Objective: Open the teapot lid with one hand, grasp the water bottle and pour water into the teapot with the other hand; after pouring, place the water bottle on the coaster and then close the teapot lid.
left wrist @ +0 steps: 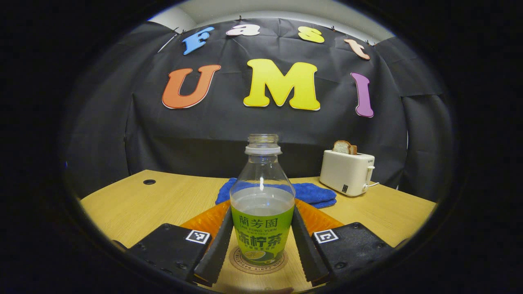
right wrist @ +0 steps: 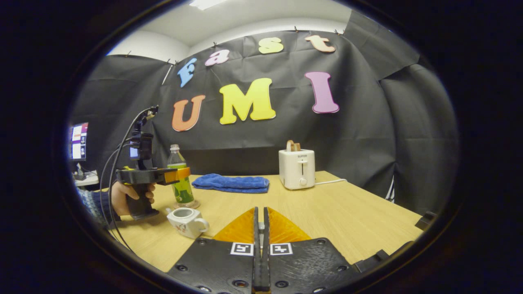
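A clear water bottle (left wrist: 262, 204) with a green label and no cap stands upright on a round coaster (left wrist: 239, 261). My left gripper (left wrist: 261, 214) has a finger pressed against each side of the label. The right gripper view shows the same bottle (right wrist: 182, 185) farther off at the left, with the left gripper (right wrist: 183, 174) around it and a hand on its grip. In front of it sits a small white teapot (right wrist: 186, 222) with its top uncovered. My right gripper (right wrist: 260, 212) is shut above the table, and a pale sliver of the teapot lid (right wrist: 260, 227) shows between its fingers.
A folded blue cloth (right wrist: 231, 183) lies behind the bottle. A white toaster (right wrist: 297, 168) with bread in it stands at the back, its cord trailing right. The wooden table (right wrist: 347, 216) has a cable hole (left wrist: 149, 181) at the far left. A screen (right wrist: 78, 141) glows at the left.
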Action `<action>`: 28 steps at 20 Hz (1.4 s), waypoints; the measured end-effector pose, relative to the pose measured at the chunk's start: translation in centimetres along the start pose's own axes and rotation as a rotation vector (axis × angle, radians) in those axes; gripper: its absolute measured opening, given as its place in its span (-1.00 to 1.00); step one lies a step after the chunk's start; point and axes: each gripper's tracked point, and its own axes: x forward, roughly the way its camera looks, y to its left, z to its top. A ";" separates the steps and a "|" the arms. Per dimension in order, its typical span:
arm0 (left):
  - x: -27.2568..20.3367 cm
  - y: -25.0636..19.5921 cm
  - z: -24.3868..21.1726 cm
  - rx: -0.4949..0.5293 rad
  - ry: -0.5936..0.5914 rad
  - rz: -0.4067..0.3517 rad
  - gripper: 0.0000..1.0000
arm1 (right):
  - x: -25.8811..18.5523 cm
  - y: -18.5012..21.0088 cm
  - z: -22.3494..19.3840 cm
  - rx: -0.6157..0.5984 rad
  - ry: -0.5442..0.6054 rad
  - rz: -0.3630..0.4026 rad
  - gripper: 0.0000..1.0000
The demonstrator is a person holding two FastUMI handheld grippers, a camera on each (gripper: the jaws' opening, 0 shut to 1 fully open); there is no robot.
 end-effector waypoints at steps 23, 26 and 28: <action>-15.4 3.8 2.8 0.063 -0.041 0.104 0.94 | 2.2 13.6 1.4 -0.019 0.021 0.256 -1.00; -18.3 5.3 1.3 0.049 -0.029 0.117 0.94 | 3.8 15.2 1.2 0.000 0.044 0.269 -1.00; -19.7 6.5 0.6 0.070 -0.022 0.134 0.94 | 4.5 16.1 0.7 -0.009 0.062 0.277 -1.00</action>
